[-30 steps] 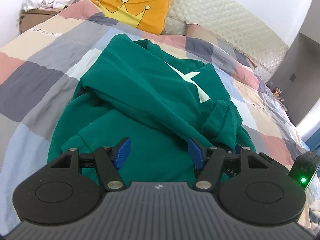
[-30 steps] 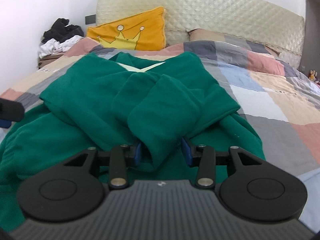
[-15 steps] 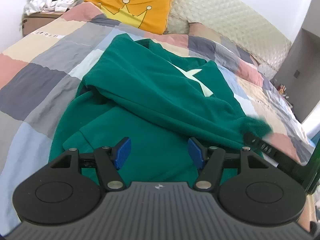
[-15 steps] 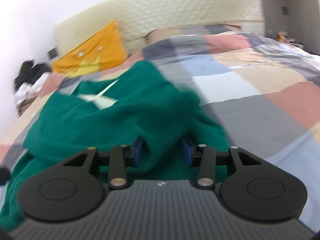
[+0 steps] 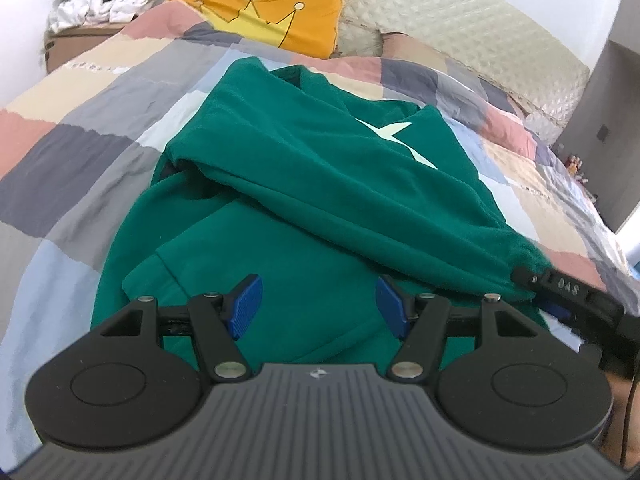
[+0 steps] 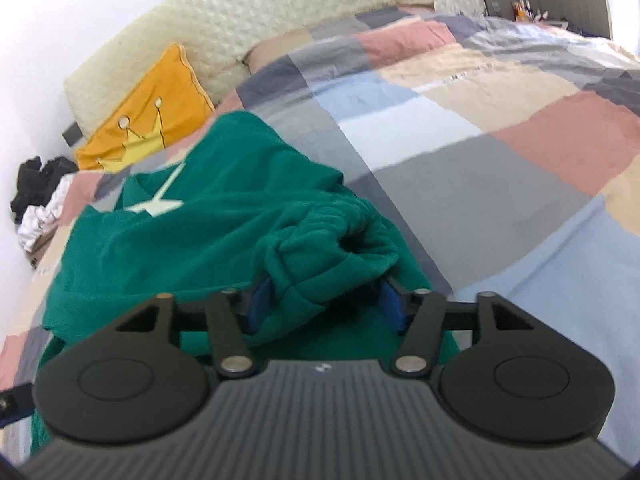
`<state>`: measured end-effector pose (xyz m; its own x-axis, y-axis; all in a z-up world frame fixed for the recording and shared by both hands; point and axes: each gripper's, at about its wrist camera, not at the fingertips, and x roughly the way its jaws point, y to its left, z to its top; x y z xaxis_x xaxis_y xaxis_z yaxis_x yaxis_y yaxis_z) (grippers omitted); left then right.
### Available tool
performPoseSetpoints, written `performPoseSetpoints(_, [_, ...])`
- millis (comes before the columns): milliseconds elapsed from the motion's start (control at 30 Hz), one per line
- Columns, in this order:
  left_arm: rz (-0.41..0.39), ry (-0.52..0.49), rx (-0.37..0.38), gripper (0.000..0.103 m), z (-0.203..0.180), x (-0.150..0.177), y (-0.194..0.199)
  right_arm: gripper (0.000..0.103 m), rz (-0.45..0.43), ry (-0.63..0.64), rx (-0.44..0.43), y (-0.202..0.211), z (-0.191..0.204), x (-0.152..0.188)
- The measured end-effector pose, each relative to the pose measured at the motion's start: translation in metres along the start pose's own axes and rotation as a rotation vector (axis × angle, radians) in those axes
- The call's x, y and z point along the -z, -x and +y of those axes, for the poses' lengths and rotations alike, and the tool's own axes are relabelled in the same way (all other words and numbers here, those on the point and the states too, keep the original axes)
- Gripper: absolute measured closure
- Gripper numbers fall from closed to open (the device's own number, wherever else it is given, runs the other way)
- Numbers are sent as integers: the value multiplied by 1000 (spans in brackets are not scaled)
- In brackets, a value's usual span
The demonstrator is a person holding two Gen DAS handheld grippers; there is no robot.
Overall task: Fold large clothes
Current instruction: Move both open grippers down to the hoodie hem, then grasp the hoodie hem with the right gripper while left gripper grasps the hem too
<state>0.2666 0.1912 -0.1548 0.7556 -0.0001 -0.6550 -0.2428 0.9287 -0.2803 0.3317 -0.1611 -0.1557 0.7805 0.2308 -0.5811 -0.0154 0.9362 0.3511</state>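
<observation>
Soft fleecy green sweatshirt [image 5: 304, 184], ribbed cuff [image 6: 340, 256] bunched between the right gripper [image 6: 324, 306] pads as its jaws have just been opening

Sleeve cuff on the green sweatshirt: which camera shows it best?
The right wrist view: the sleeve cuff bunches between the right hand-held gripper pads, its opening facing the lens. The left wrist view shows only its end at the far right, partly hidden.

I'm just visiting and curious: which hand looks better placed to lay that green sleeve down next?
The right. Its tool has the green sweatshirt's sleeve cuff between its opening jaws, while the left tool hangs open, gripping nothing.
</observation>
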Motion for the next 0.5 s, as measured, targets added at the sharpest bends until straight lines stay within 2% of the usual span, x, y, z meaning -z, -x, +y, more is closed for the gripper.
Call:
performPoseSetpoints(67, [4,19,6,35,3,0,2,41,15,-19,-17,7,-5,1])
performPoseSetpoints(167, [2,25,5,35,4,1,7,27,25,-40,-43,27,-10,2])
performPoseSetpoints(233, [-8,18,5,35,3,1,14,27,34,-42,-59,38,-14,2])
performPoseSetpoints(300, [-13,12,4,35,2,2,21,17,45,-47,-92,51,-18,1])
performPoseSetpoints(400, [-18,-17,-10,35,0,7,34,18,51,-53,-105,68,-23,-1])
performPoseSetpoints(500, [-26,-61,-45,34,0,14,49,18,82,-36,-79,81,-31,4])
